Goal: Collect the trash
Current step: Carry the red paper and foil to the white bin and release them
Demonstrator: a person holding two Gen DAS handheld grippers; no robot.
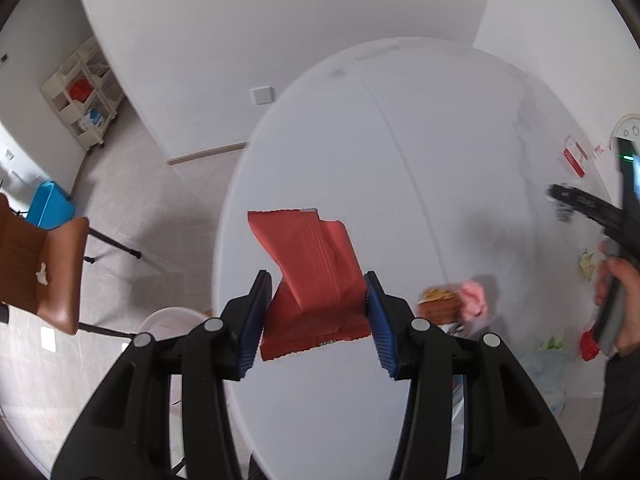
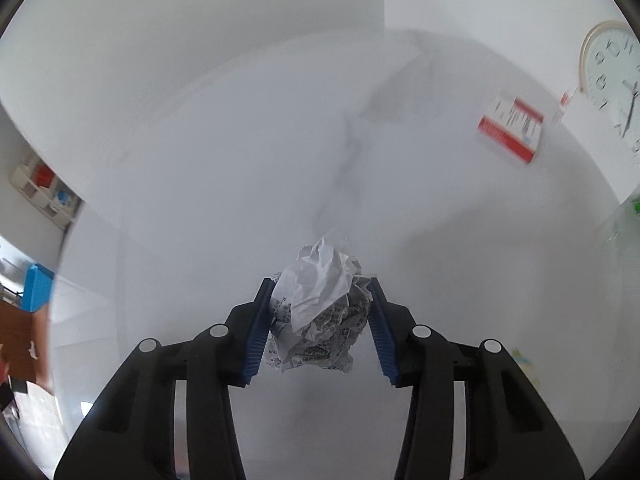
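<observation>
Both tongs grasp: left gripper (image 1: 316,312) clamps the red wrapper (image 1: 312,280) above the table (image 1: 400,140), right gripper (image 2: 320,320) the paper ball (image 2: 320,304). I judge both light and soft; a middle hold suffices.

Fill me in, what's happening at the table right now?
A person is clearing trash off a white table, one hand-held gripper in each hand. The left hand-held gripper is clamped on a red wrapper, lifted above the tabletop. The right hand-held gripper has its pads against a crumpled paper ball. More scraps, including a pink wad, wait near the table's edge.
</observation>
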